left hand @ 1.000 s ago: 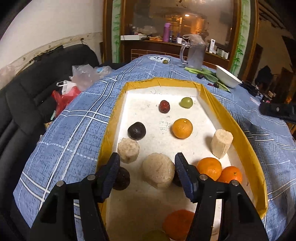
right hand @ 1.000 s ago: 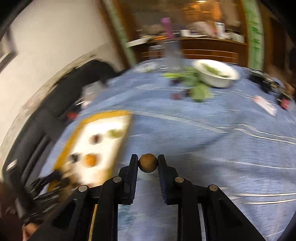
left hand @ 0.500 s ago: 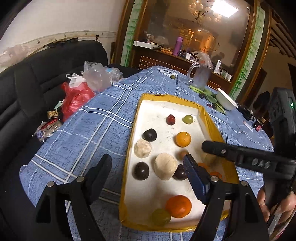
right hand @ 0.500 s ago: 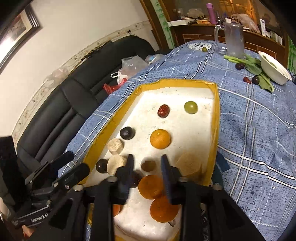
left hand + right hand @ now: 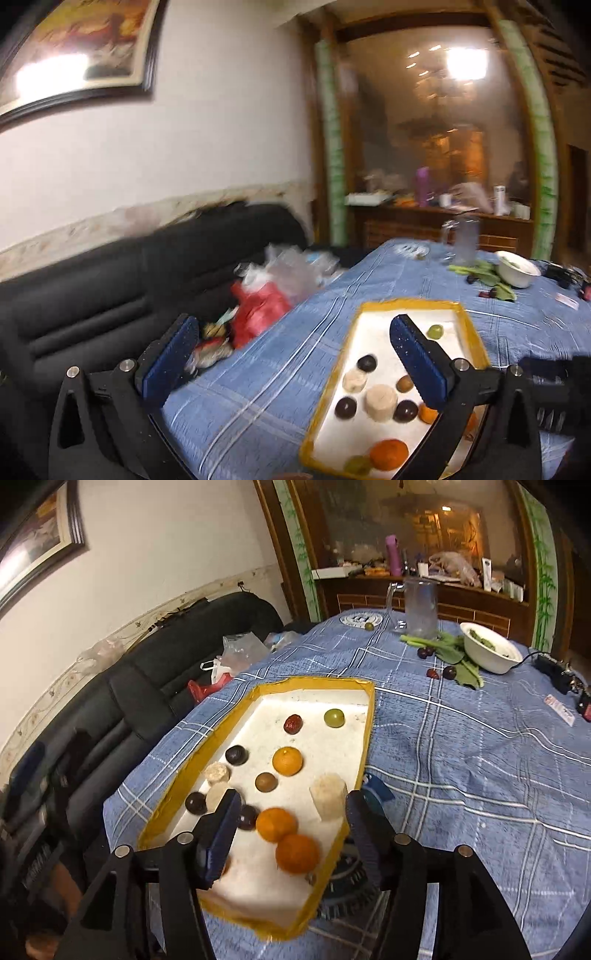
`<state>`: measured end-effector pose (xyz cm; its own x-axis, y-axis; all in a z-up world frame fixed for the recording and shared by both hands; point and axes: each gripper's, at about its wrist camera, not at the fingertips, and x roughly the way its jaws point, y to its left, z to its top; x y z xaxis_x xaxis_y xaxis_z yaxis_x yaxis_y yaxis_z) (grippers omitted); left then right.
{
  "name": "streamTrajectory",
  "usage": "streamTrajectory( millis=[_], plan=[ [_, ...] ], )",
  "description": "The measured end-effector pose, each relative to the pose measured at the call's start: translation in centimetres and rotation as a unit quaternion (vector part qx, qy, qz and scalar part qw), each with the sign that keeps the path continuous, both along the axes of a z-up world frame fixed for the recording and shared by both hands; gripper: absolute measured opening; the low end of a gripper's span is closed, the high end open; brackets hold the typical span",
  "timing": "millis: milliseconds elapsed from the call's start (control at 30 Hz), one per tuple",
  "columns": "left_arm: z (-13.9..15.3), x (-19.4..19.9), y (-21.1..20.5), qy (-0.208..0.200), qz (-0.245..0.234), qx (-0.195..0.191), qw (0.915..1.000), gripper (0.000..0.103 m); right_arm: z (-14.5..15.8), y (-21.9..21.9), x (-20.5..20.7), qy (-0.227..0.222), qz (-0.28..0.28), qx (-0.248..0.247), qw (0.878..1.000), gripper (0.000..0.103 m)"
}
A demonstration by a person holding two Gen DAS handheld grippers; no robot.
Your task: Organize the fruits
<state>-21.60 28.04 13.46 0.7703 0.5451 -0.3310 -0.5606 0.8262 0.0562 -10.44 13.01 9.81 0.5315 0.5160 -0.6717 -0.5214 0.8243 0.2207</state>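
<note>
A white foam tray with a yellow rim (image 5: 369, 716) (image 5: 347, 362) lies on the blue checked tablecloth. It holds oranges (image 5: 287, 761), dark round fruits (image 5: 236, 755), a red date (image 5: 293, 724), a green grape (image 5: 334, 717), a small brown fruit (image 5: 266, 782) and pale cut chunks (image 5: 328, 799). My right gripper (image 5: 290, 827) is open and empty above the tray's near end. My left gripper (image 5: 291, 354) is open and empty, raised over the table's left edge.
A white bowl (image 5: 491, 648) on green leaves, dark fruits (image 5: 448, 672) and a glass jug (image 5: 419, 607) stand at the table's far side. A black sofa (image 5: 110, 280) with plastic bags (image 5: 258, 310) is on the left. Small devices (image 5: 557, 668) lie at the far right.
My right gripper carried the brown fruit to the tray, opened and left it there. My left gripper rose and swung left, away from the tray, opening wider.
</note>
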Motion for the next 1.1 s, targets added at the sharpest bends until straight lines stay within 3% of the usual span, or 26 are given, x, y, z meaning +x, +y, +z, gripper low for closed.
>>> streamTrajectory(
  millis=[67,167,267,567,1100],
  plan=[
    [-0.2,0.7,0.3,0.025,-0.040,-0.051,0.9976,0.103,-0.1,-0.2,-1.0,-0.008,-0.002,-0.007,1.000,0.065],
    [-1.1,1.7,0.1,0.071,-0.049,-0.089,0.9923,0.103,-0.4,-0.5,-2.3,-0.016,-0.009,-0.021,1.000,0.065],
    [-1.7,2.1,-0.6,0.097,-0.051,-0.083,0.9905,0.103,-0.6,-0.9,-3.5,-0.030,-0.020,-0.039,0.999,0.071],
    [-1.9,1.9,-3.2,0.122,-0.090,-0.097,0.9837,0.103,-0.5,-1.5,-5.3,-0.065,-0.036,-0.073,0.995,0.080],
    [-3.3,2.6,-2.9,0.149,-0.107,-0.128,0.9746,0.103,-1.5,-0.6,-5.5,-0.058,-0.034,-0.094,0.993,0.082]
  ],
)
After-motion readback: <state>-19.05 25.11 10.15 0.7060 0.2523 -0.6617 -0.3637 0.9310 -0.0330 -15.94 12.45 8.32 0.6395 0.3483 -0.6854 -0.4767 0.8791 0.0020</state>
